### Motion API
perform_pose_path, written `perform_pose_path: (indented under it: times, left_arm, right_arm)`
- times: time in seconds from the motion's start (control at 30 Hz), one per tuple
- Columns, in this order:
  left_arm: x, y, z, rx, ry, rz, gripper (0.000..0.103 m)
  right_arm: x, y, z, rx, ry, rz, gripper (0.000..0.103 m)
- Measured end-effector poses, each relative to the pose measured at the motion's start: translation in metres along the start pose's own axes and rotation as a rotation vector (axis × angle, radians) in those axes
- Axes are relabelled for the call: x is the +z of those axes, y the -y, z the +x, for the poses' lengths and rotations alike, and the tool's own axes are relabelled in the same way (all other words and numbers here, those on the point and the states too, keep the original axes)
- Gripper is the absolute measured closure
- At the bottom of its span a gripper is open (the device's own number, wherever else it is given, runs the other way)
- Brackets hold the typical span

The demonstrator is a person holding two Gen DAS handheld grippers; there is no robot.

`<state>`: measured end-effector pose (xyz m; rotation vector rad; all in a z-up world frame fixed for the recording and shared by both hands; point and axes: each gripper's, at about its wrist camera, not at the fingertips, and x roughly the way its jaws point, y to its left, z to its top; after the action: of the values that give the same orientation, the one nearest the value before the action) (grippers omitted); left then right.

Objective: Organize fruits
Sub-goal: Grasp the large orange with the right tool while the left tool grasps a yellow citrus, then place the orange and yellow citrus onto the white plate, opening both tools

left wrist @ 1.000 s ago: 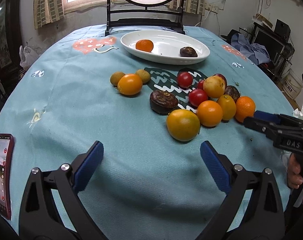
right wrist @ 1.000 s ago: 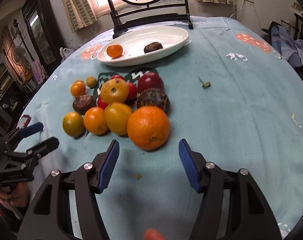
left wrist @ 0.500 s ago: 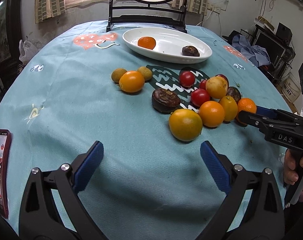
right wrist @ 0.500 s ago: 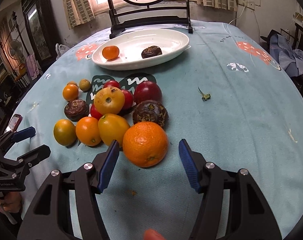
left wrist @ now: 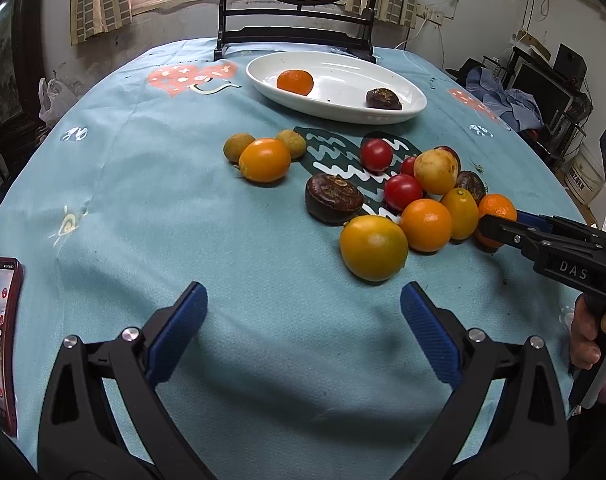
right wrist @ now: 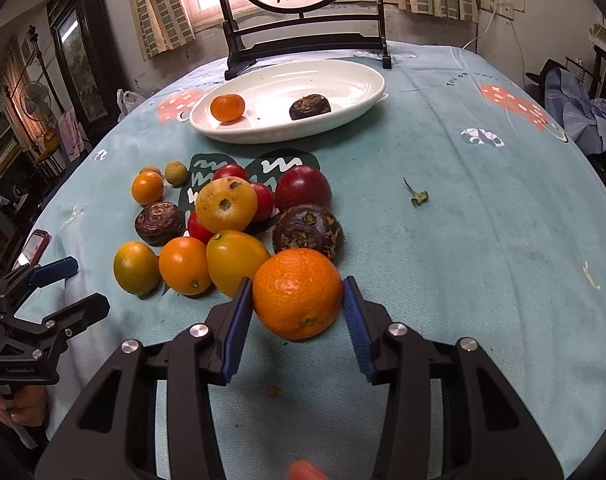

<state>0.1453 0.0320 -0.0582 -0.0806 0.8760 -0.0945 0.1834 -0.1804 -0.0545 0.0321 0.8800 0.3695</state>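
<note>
Since earlier, right hand-held gripper (right wrist: 297, 308) closing, ribbed blue pads against the round, dimpled orange (right wrist: 298, 293); left hand-held gripper (left wrist: 303, 332) apart.

A rough-skinned orange (right wrist: 298, 294) sits nearest on the blue tablecloth, right of a pale yellow oval fruit (right wrist: 235, 260) it touches. Behind it lies a dark brown wrinkled fruit (right wrist: 307, 231), then a deep red plum (right wrist: 303, 189). Leftward run smaller orange and yellow-green fruits — two red tomatoes (partly hidden) tucked between. Far off, the white oval dish (right wrist: 343, 118) holds a small mandarin (right wrist: 227, 107) and another brown fruit (right wrist: 310, 106), well apart.
</note>
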Motion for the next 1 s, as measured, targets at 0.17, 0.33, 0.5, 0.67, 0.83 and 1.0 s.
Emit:
perform_pose_path:
  times: [0.17, 0.33, 0.5, 0.67, 0.83, 1.0]
  left_arm:
    - [0.006, 0.009, 0.007, -0.019, -0.013, 0.037, 0.013]
    - [0.015, 0.026, 0.018, -0.066, -0.036, 0.06, 0.028]
    - [0.022, 0.033, 0.029, -0.074, -0.062, 0.057, 0.041]
    - [0.025, 0.032, 0.034, -0.082, -0.073, 0.044, 0.056]
    - [0.024, 0.031, 0.032, -0.103, -0.07, 0.043, 0.061]
    - [0.026, 0.027, 0.022, -0.129, -0.047, 0.037, 0.061]
  right_arm:
    - [-0.011, 0.01, -0.024, 0.053, 0.048, 0.075, 0.058]
    - [-0.023, 0.013, -0.037, 0.06, 0.051, 0.074, 0.058]
    - [-0.03, 0.018, -0.039, 0.068, 0.052, 0.083, 0.058]
    - [-0.033, 0.019, -0.036, 0.087, 0.046, 0.088, 0.058]
    - [-0.035, 0.015, -0.032, 0.107, 0.036, 0.074, 0.058]
    - [-0.022, 0.011, -0.033, 0.142, 0.037, 0.049, 0.058]
